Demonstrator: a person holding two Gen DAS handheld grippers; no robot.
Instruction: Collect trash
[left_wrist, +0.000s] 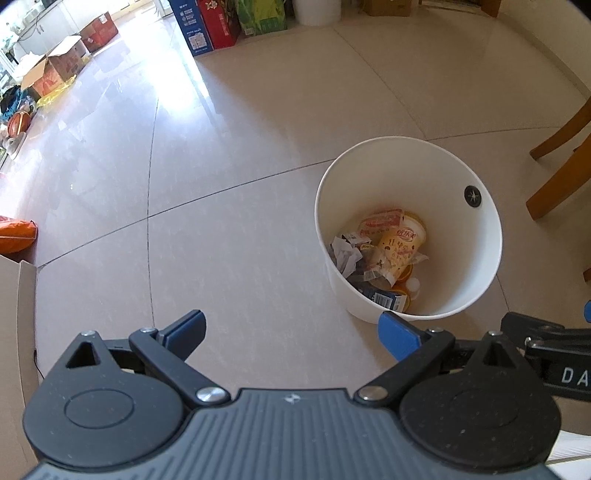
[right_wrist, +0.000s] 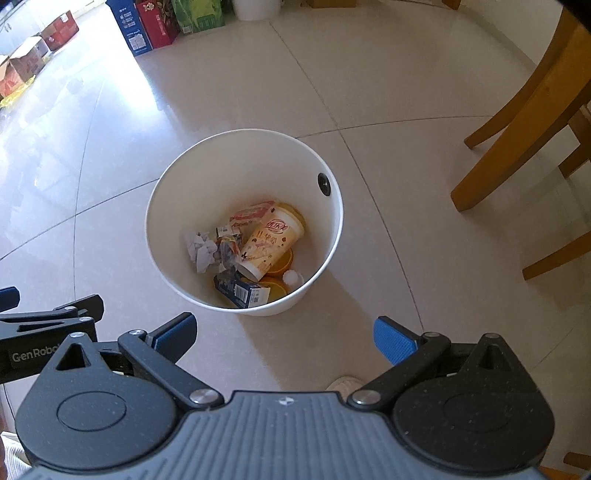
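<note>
Trash (right_wrist: 255, 251) (binned) beyond right claw (right_wrist: 284, 338)

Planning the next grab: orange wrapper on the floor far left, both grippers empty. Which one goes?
Left, probably. The orange wrapper shows only in the left wrist view, left of the open left gripper. The open right gripper faces the white bin.

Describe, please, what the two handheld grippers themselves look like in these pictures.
The left gripper and right gripper look alike: a ribbed grey body with a small star mark, matte black round housings, black link arms with silver pivot screws, and blue textured finger pads. White lettering on the left gripper's side reads "GenRobo", cut off in the right wrist view. No cables or sleeves are clearly visible.
</note>
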